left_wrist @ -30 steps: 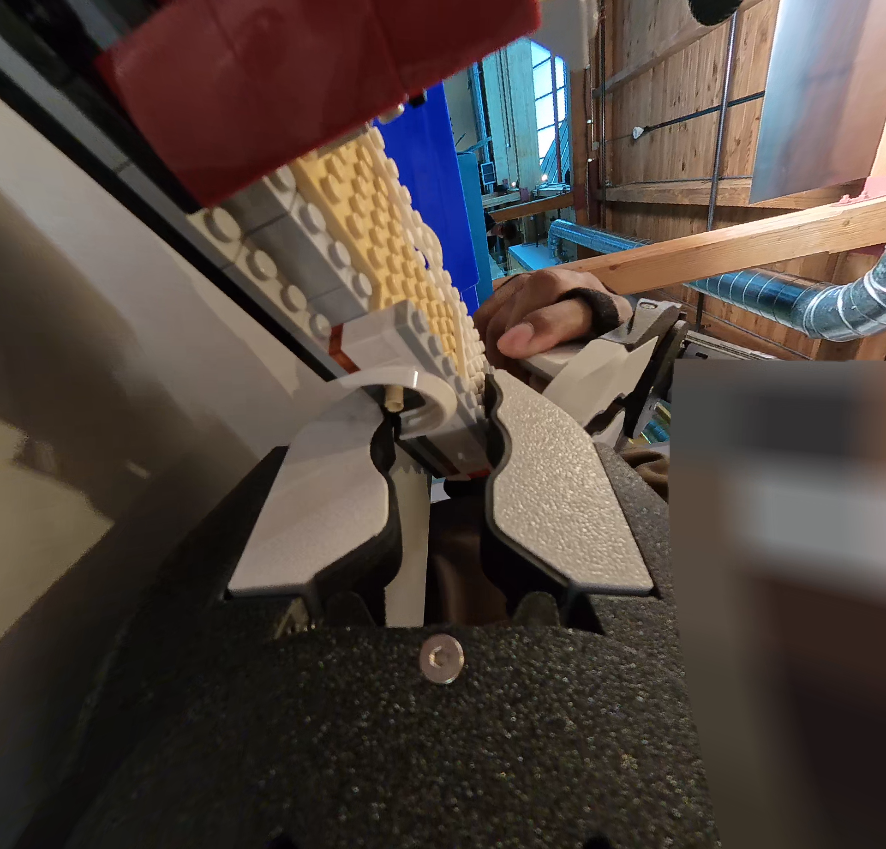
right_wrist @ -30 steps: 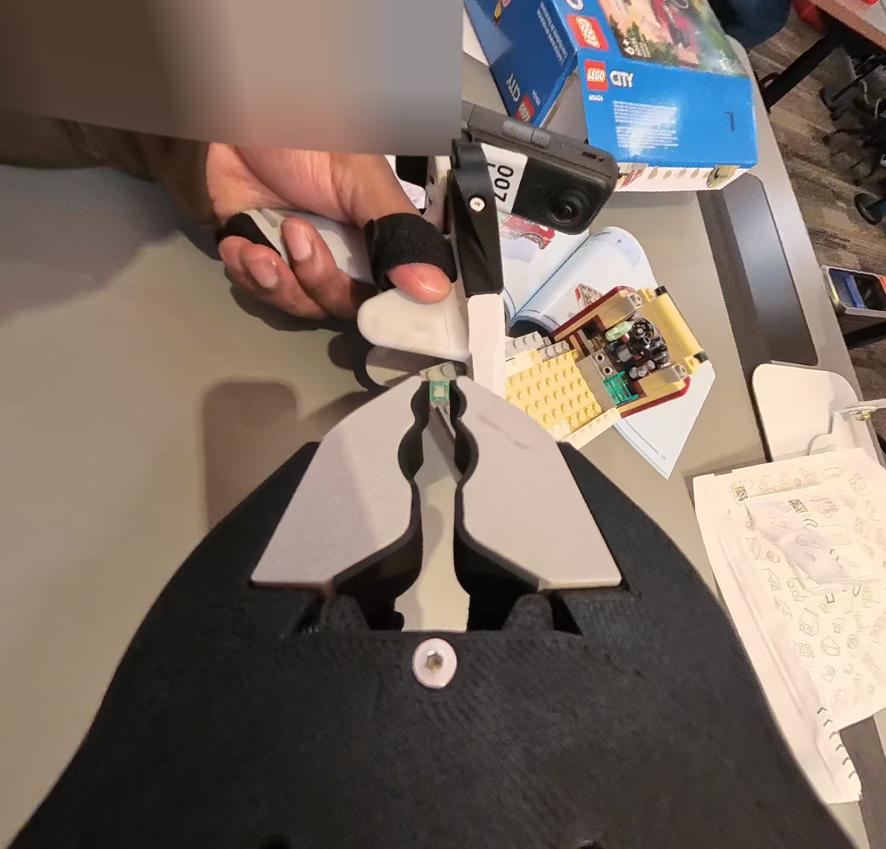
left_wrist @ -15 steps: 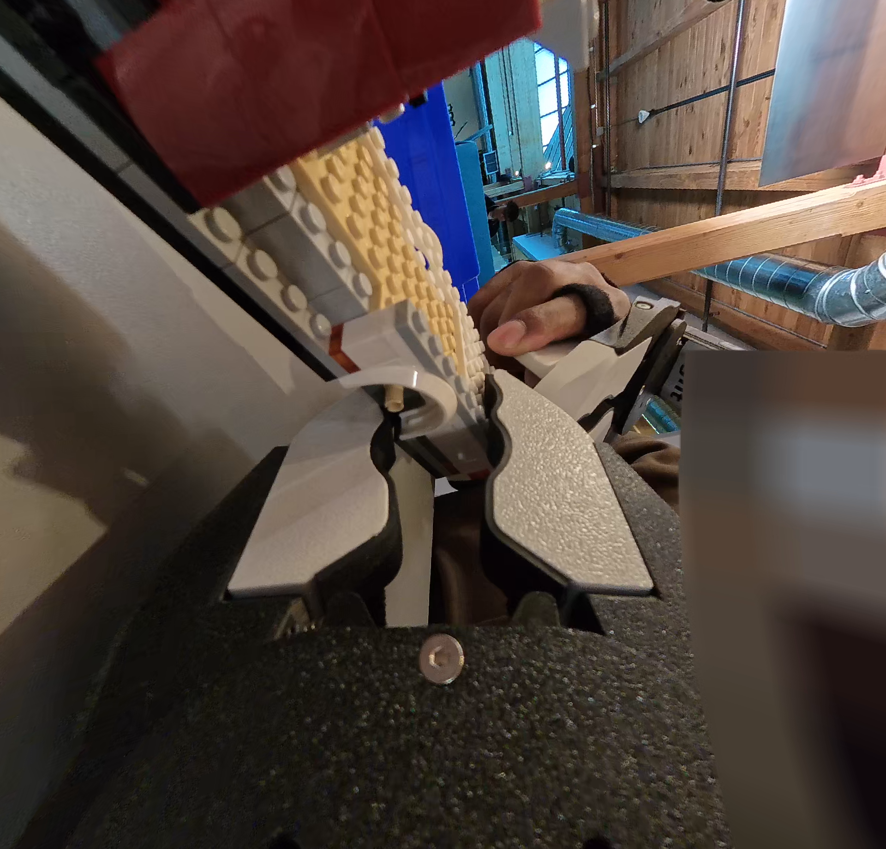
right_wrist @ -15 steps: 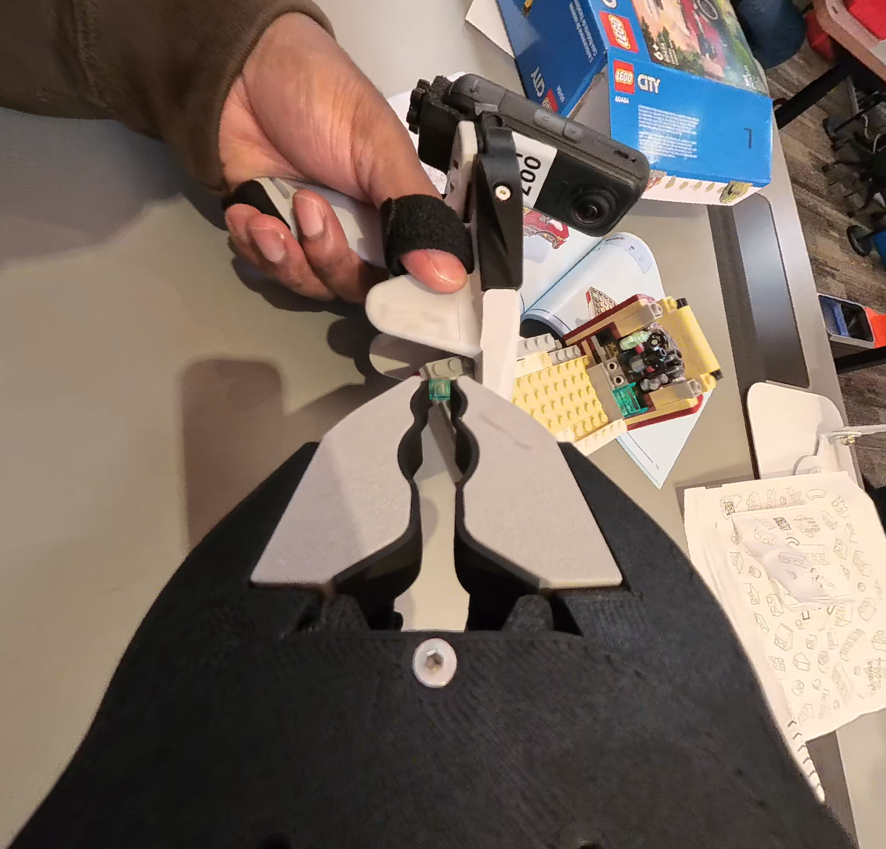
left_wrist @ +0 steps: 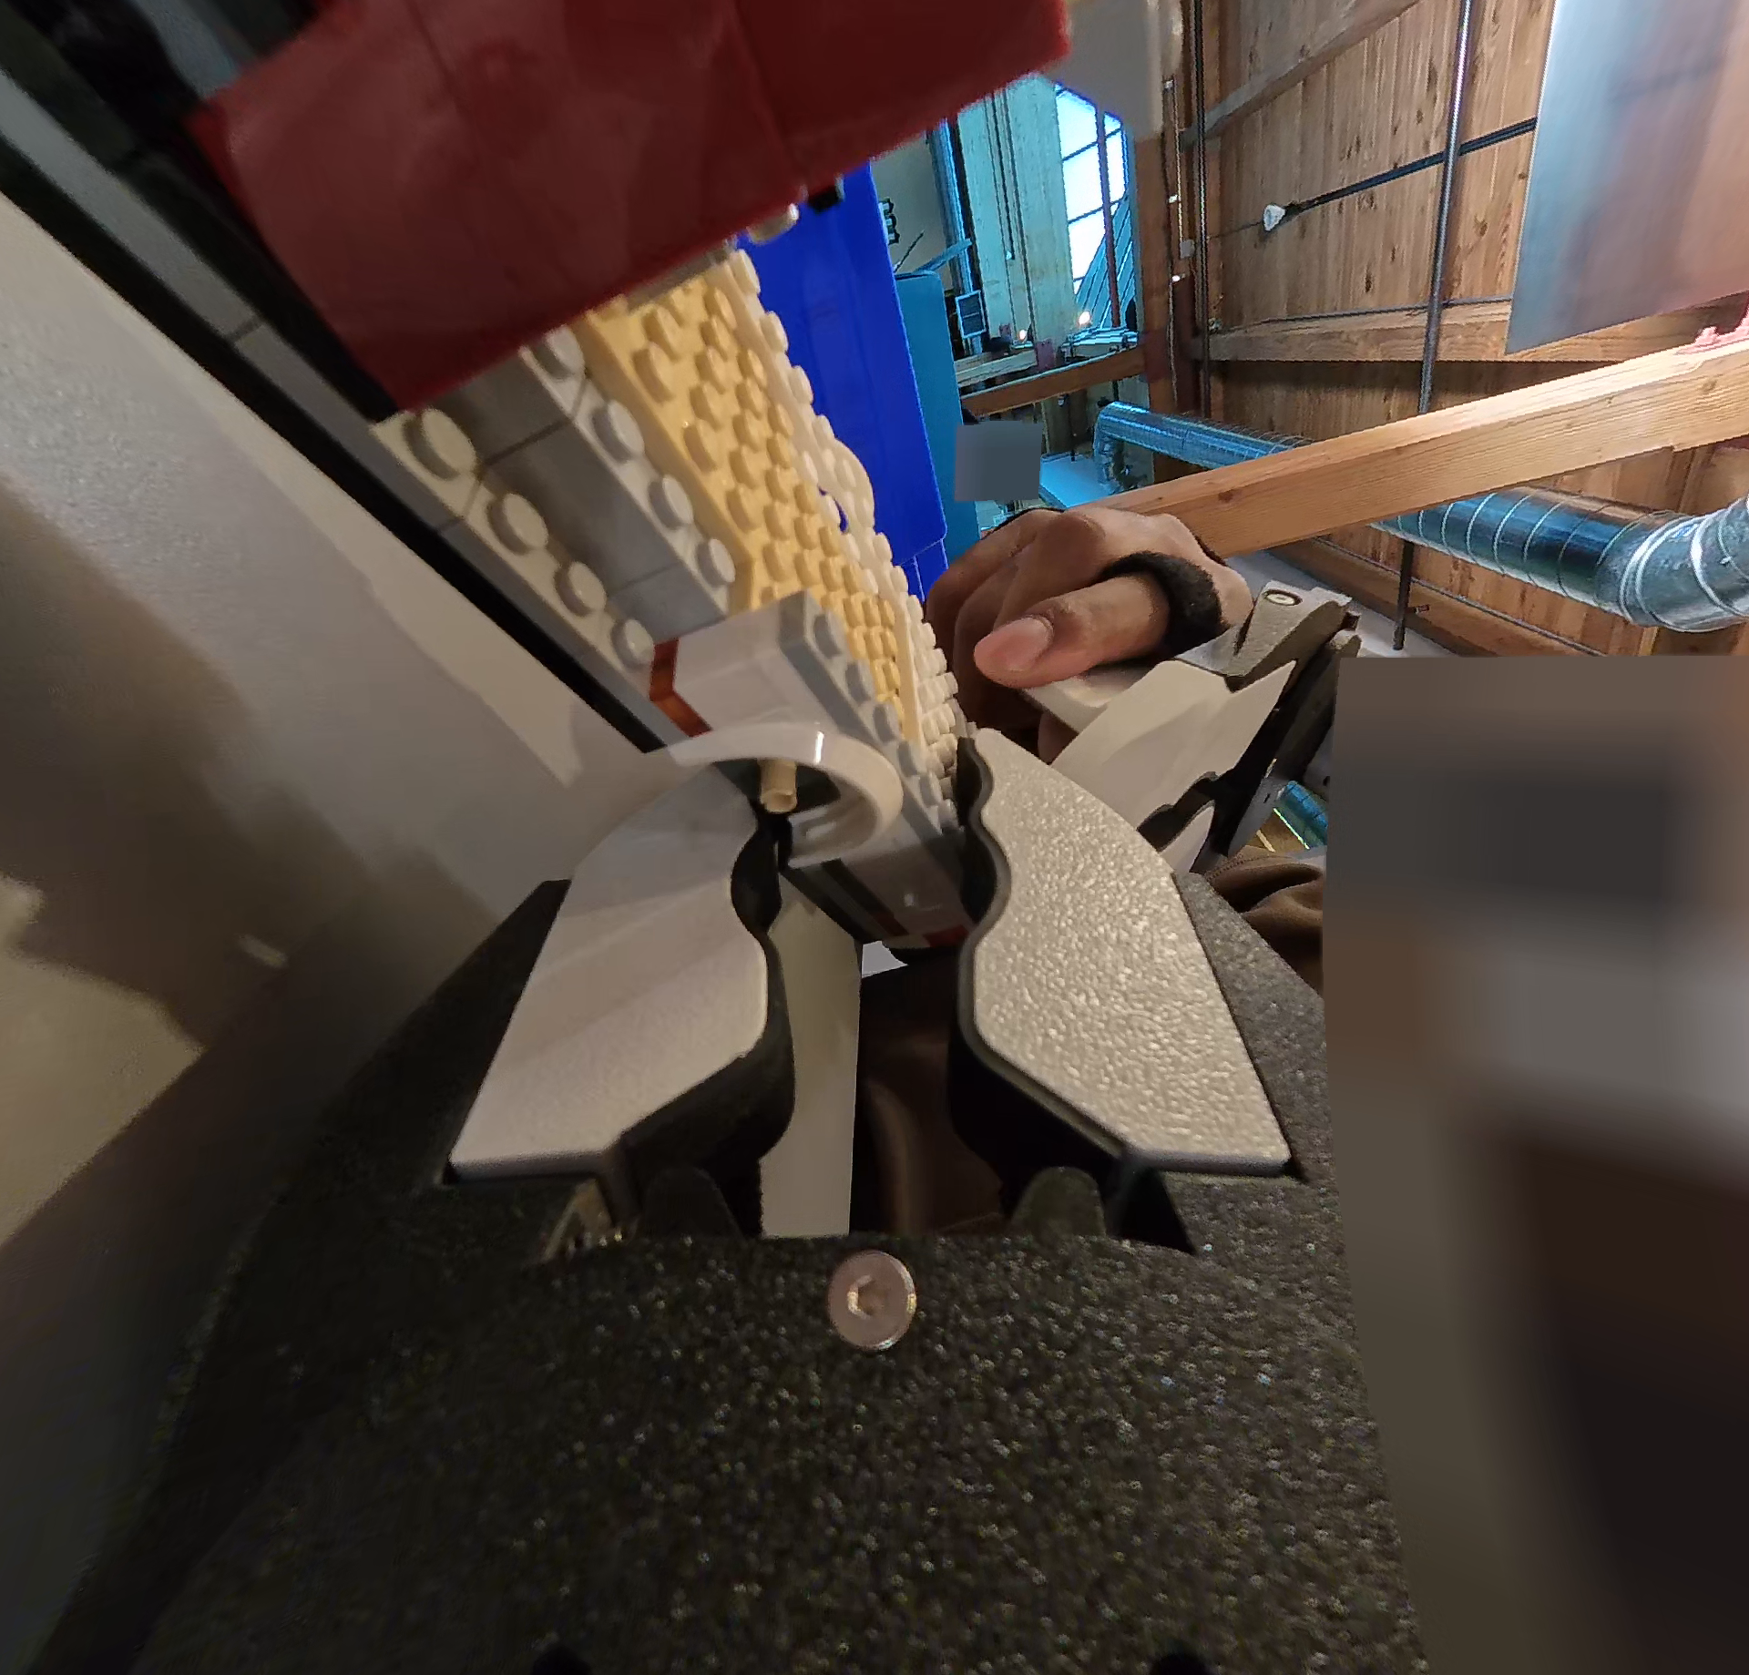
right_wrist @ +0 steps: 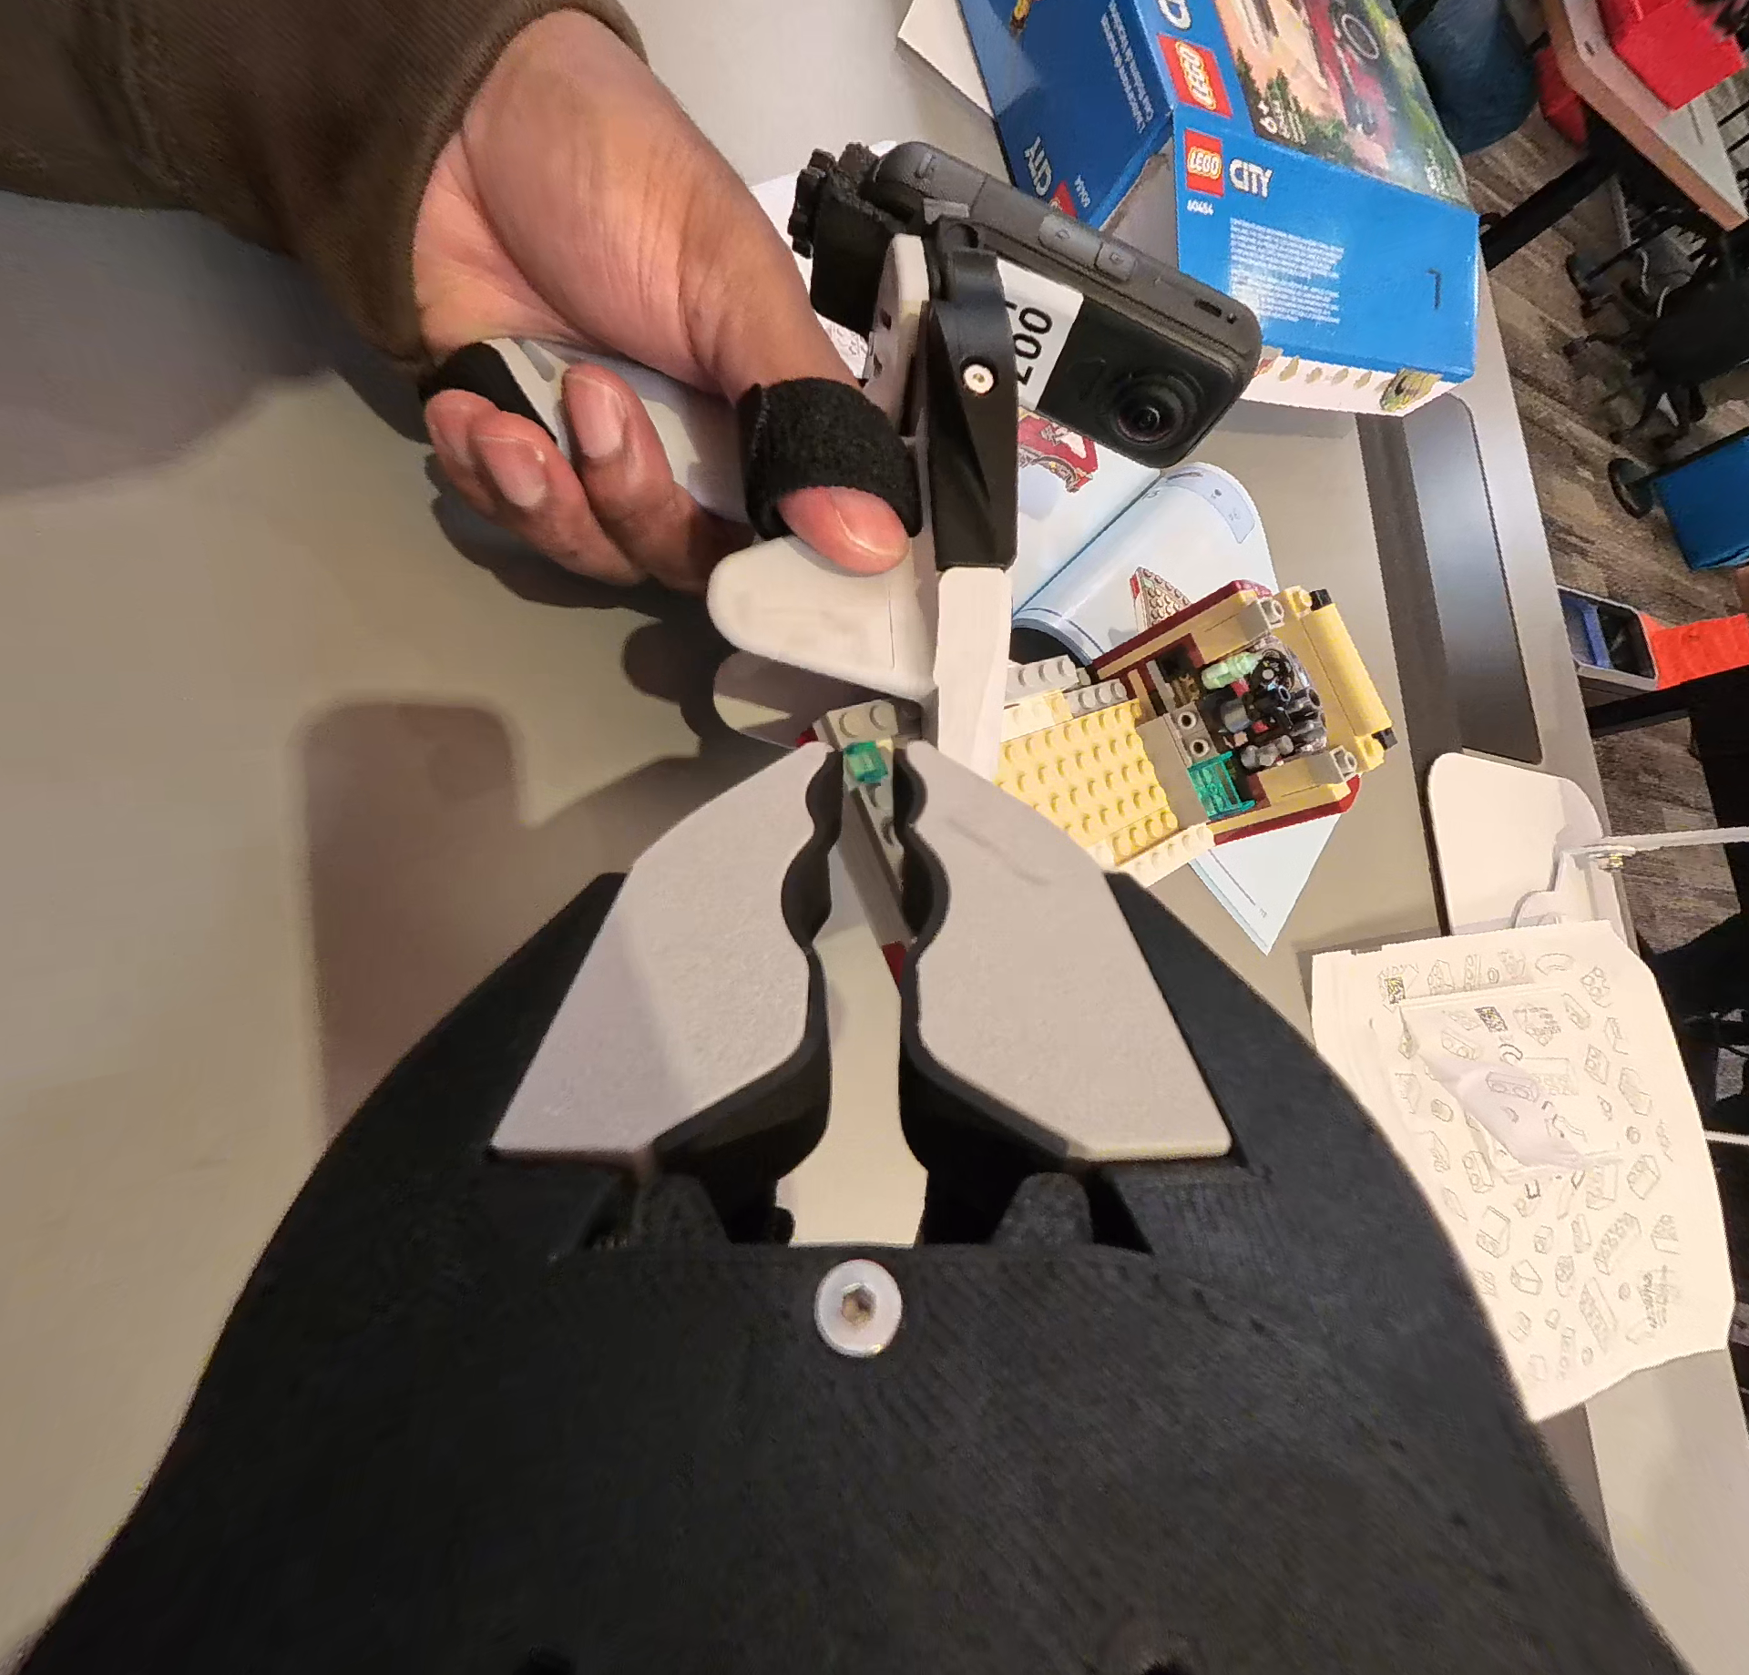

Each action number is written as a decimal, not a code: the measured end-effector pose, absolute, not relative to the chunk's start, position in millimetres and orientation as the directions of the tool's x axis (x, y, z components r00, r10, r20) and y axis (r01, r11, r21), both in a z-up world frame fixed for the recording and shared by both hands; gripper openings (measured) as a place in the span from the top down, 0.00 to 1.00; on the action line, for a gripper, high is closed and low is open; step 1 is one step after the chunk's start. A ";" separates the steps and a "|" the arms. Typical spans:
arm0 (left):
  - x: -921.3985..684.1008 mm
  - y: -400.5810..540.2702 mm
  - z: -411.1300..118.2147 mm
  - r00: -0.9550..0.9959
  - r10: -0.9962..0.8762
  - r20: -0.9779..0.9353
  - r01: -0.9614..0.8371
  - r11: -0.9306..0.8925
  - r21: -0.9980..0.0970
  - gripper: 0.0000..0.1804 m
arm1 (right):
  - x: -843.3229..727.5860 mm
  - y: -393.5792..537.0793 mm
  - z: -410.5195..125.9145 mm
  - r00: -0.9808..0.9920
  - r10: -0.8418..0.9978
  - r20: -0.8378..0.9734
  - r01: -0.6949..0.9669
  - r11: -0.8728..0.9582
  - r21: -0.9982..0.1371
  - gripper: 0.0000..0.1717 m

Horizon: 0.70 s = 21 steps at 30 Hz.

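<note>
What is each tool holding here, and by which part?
The left tool clamps the brick model by its grey end edge. The right tool pinches a small grey brick piece with a green stud, near that stud.

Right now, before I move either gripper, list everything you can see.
Brick model: one, tan, grey and dark red, on the open booklet, its grey end clamped in the left gripper.
Grey plate piece: one, with a green stud, between the right gripper's fingers.
Booklet: one, pale blue, under the model.
Toy box: one, blue, far side.
Printed paper bags: a white stack, right.
Table: grey.
Left gripper: shut on the model.
Right gripper: shut on the plate piece.
</note>
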<state>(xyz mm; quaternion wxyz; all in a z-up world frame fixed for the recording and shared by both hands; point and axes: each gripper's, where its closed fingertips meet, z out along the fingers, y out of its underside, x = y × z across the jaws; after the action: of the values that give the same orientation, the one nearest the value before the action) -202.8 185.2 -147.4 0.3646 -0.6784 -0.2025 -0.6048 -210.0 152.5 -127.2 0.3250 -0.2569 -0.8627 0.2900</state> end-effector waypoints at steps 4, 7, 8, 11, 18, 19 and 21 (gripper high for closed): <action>-204.9 185.6 -147.7 0.193 -0.163 0.968 0.722 -0.644 -0.253 0.80 | -205.6 152.2 -127.9 -0.649 0.629 0.428 0.249 0.708 -0.661 0.92; -207.4 186.1 -148.2 0.210 -0.162 0.964 0.726 -0.634 -0.265 0.80 | -201.5 153.3 -130.4 -0.615 0.622 0.484 0.228 0.728 -0.646 0.89; -208.2 186.4 -148.6 0.221 -0.160 0.962 0.727 -0.631 -0.272 0.80 | -200.4 153.7 -131.4 -0.599 0.620 0.508 0.218 0.736 -0.641 0.87; -209.4 187.0 -150.1 0.256 -0.156 0.954 0.724 -0.623 -0.296 0.80 | -200.1 153.8 -133.2 -0.538 0.600 0.592 0.174 0.767 -0.618 0.85; -209.7 187.8 -153.9 0.281 -0.146 0.949 0.720 -0.621 -0.309 0.80 | -209.7 152.5 -140.8 -0.453 0.453 0.767 0.101 0.882 -0.461 0.83; -209.9 187.8 -153.8 0.282 -0.146 0.948 0.720 -0.621 -0.309 0.80 | -210.8 152.6 -142.2 -0.449 0.433 0.782 0.096 0.893 -0.440 0.83; -210.5 187.7 -153.3 0.283 -0.147 0.948 0.722 -0.618 -0.311 0.80 | -214.4 153.1 -143.0 -0.425 0.402 0.811 0.088 0.910 -0.405 0.83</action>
<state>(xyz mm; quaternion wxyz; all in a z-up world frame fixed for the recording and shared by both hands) -210.5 187.7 -153.3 0.3858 -0.7020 -0.2048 -0.5625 -214.4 153.1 -143.0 0.5153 -0.1475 -0.8304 0.1521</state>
